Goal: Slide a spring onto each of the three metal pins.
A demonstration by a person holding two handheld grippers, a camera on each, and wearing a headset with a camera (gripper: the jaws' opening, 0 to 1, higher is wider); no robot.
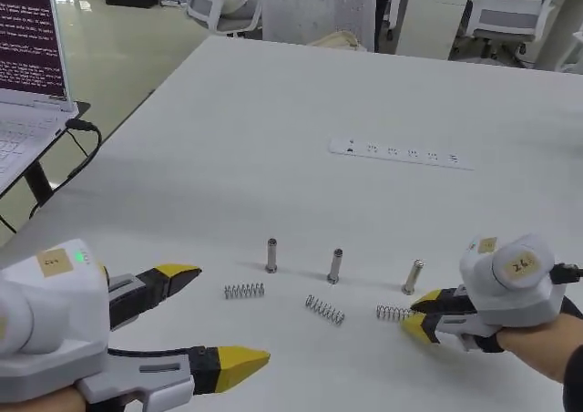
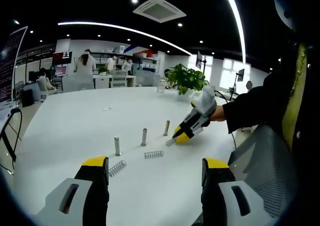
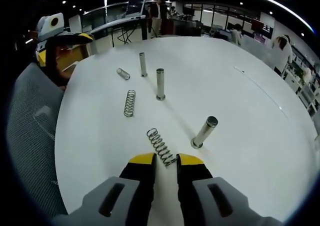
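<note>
**A:** How far along are we with the springs?

**B:** By our reckoning, nowhere yet: no pin has a spring on it. At the far left, our left tongs (image 1: 214, 316) hang low over the table (image 1: 364, 93), jaws spread wide and holding nothing.

**A:** And the row of parts?

**B:** The left pin (image 1: 271, 254) stands bare, and the left spring (image 1: 244, 291) lies flat just in front of it, a little to its left. Next, the middle pin (image 1: 336, 265) is bare as well. The middle spring (image 1: 325, 309) lies at a slant just in front of it, not touching it. Then comes the right pin (image 1: 414, 276), also bare, with the right spring (image 1: 393, 313) lying on the table near its foot.

**A:** So are we on that last one?

**B:** We think so. Our right tongs (image 1: 417, 314) sit at the right end of that spring. In the right gripper view, the spring's near end lies between the yellow tips, which are drawn close together with only a narrow gap.

**A:** Do we have it pinched?

**B:** We cannot tell. The tips may be touching the coil or just flanking it, and the spring is not yet lifted.

**A:** What's left, then?

**B:** All of it. Each of the three springs has to be picked up and slid onto its pin, most likely starting at the right.
</note>
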